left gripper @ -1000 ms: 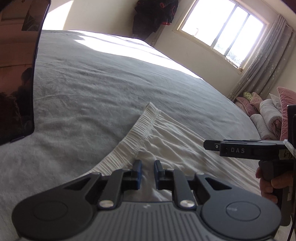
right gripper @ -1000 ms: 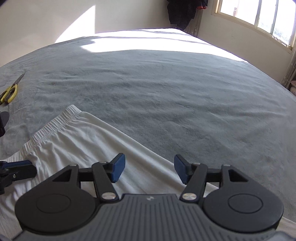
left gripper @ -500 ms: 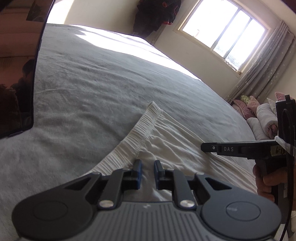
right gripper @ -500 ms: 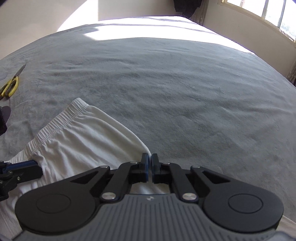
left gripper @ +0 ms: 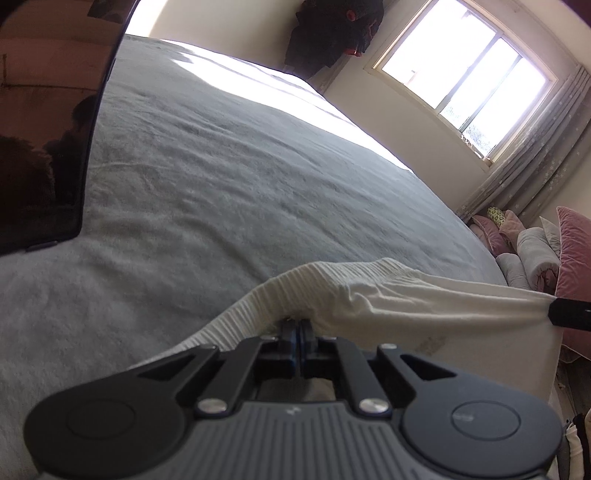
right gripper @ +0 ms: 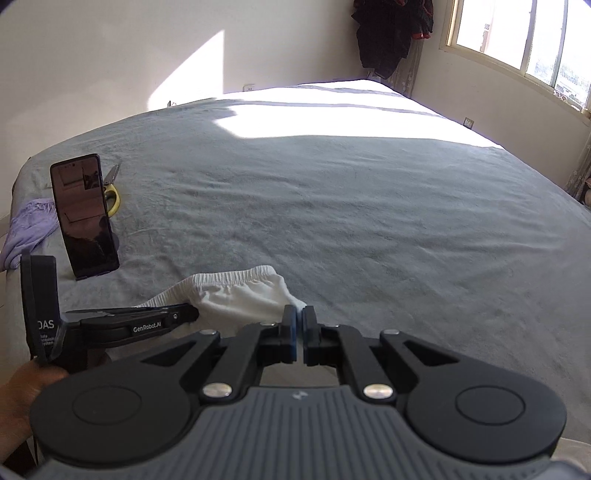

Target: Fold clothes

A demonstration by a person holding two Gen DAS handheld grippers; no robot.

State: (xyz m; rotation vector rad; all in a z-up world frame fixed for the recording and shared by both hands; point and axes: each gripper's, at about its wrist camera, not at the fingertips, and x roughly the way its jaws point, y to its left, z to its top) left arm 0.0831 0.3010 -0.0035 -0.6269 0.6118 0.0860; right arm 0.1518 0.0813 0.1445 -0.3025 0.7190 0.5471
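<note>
White shorts with a ribbed elastic waistband (left gripper: 373, 295) hang lifted above the grey bed (left gripper: 229, 177), stretched between both grippers. My left gripper (left gripper: 300, 328) is shut on the fabric just below the waistband. My right gripper (right gripper: 299, 317) is shut on the shorts' side edge (right gripper: 243, 295). The right gripper's tip shows at the right edge of the left wrist view (left gripper: 569, 317), and the left gripper shows at the left of the right wrist view (right gripper: 192, 313). The lower part of the shorts is hidden behind the grippers.
A phone (right gripper: 84, 216) stands upright at the bed's left edge, with yellow scissors (right gripper: 112, 192) and a purple cloth (right gripper: 29, 225) beside it. Pink and grey pillows (left gripper: 535, 247) lie on the floor to the right. Dark clothes (right gripper: 391, 33) hang in the far corner by the window.
The right gripper closed on the shorts' edge, then the left closed below the waistband. Both rose, lifting the shorts off the bed and folding the waistband end over.
</note>
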